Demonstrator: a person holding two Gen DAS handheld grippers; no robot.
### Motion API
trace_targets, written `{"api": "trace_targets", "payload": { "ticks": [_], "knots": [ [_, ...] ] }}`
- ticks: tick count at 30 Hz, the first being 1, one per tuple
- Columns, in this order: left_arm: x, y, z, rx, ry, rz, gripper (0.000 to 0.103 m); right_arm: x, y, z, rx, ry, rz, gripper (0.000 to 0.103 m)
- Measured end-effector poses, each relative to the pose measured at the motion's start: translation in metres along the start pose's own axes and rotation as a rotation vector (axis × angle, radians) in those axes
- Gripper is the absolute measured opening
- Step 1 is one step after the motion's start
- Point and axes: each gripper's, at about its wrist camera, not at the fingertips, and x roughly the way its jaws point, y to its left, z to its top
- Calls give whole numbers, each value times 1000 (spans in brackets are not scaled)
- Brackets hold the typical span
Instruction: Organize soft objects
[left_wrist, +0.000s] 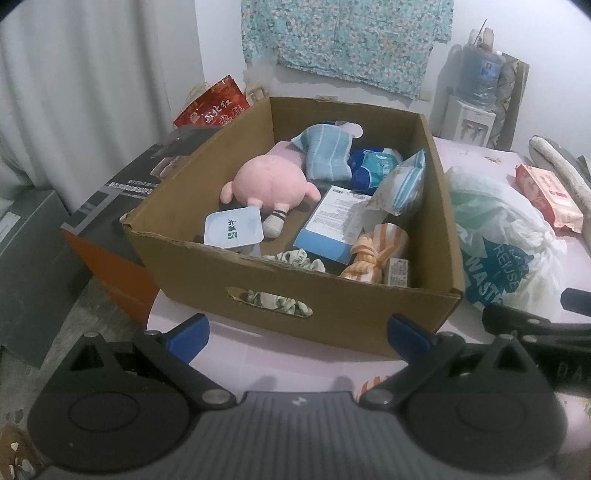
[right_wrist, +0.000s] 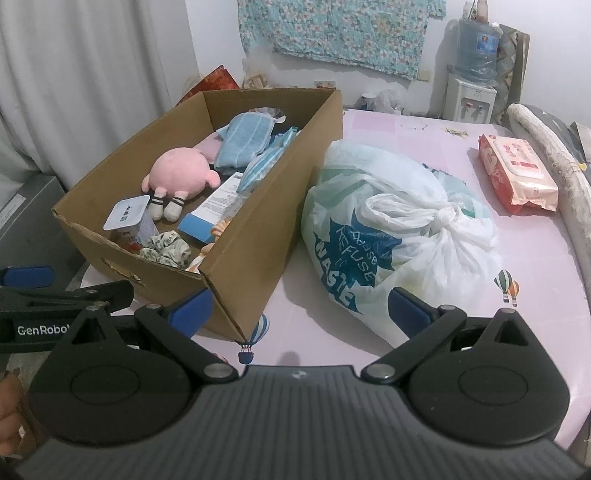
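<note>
An open cardboard box (left_wrist: 332, 317) (right_wrist: 258, 236) stands on the pink table. Inside lie a pink plush toy (left_wrist: 266, 181) (right_wrist: 181, 171), a blue towel (left_wrist: 327, 155) (right_wrist: 245, 142), an orange striped cloth (left_wrist: 373, 254), a green patterned scrunchie (left_wrist: 299, 258) (right_wrist: 168, 249), a yogurt cup (left_wrist: 232, 230) (right_wrist: 127, 218) and a blue-white packet (left_wrist: 334, 225). My left gripper (left_wrist: 297, 336) hangs open just in front of the box's near wall, nothing between its fingers. My right gripper (right_wrist: 301, 310) is open and empty at the box's near right corner, beside a knotted white plastic bag (right_wrist: 399, 236) (left_wrist: 506, 236).
A pink pack of wipes (right_wrist: 517, 173) (left_wrist: 546, 195) lies at the table's far right, next to a rolled fabric (right_wrist: 546, 147). Dark cartons (left_wrist: 110, 221) and a red bag (left_wrist: 214, 107) sit left of the box. A water dispenser (right_wrist: 472, 66) stands at the back wall.
</note>
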Motion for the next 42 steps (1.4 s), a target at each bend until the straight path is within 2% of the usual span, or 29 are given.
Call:
{"api": "trace_targets", "payload": {
  "ticks": [42],
  "knots": [
    [2, 1, -2, -8, 26, -10, 103, 0, 1, 0, -7, 7, -3, 102]
  ]
}}
